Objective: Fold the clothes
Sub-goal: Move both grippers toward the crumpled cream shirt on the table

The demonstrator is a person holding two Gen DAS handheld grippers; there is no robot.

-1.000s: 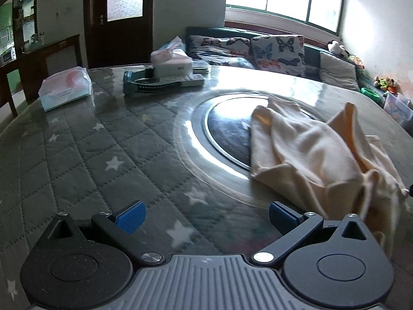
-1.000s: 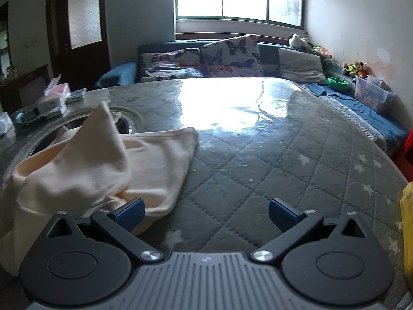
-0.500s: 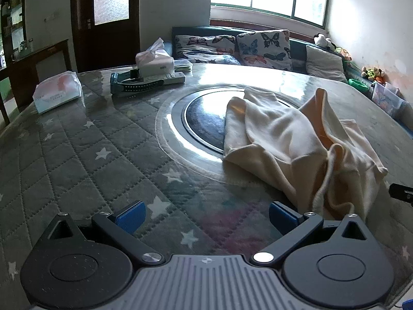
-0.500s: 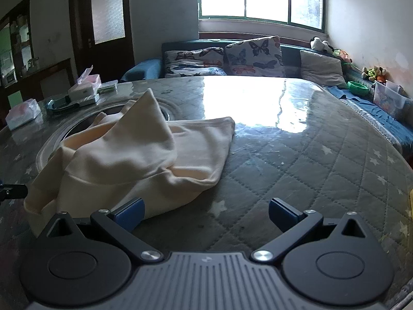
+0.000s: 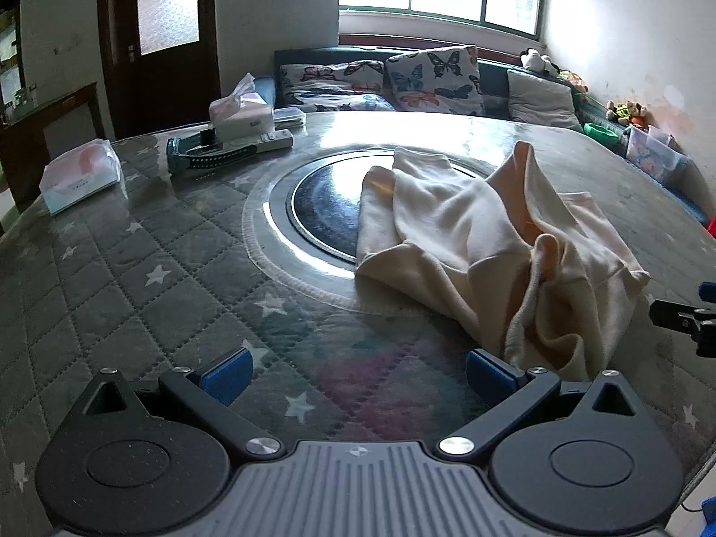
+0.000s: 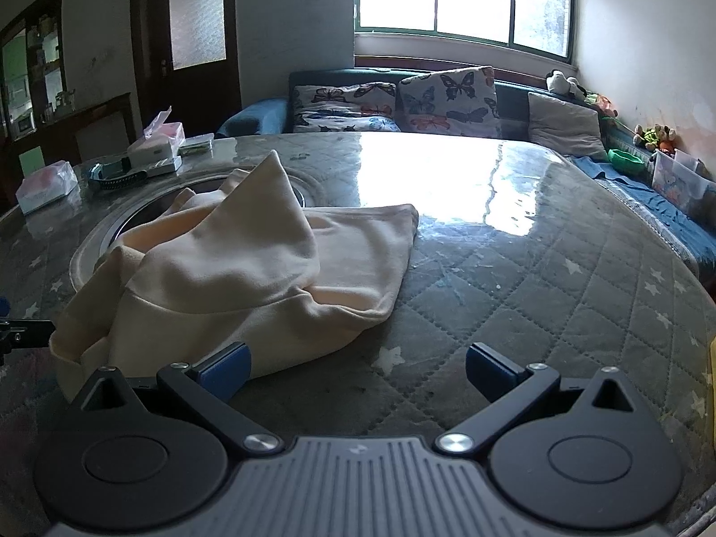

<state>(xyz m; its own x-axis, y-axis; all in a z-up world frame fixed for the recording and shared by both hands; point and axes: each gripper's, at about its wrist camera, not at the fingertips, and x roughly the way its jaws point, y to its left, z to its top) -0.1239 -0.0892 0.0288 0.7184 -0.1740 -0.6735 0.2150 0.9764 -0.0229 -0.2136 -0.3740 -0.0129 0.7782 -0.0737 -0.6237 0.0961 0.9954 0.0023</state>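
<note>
A cream garment lies crumpled on the quilted star-pattern table, partly over the round glass turntable. One fold stands up in a peak. My left gripper is open near the table's front edge, the garment's hem just beyond its right finger. In the right wrist view the same garment spreads ahead and to the left. My right gripper is open, its left finger beside the near hem, nothing held. Each gripper's tip shows at the edge of the other view.
At the back left stand a tissue box, a tissue pack, a remote and a dark tray. A sofa with butterfly cushions runs behind the table. The table's right half is bare quilted cloth.
Both grippers have drawn back from the garment toward the table's front, so more of the cloth and table shows. The garment lies as before; both stay open.
</note>
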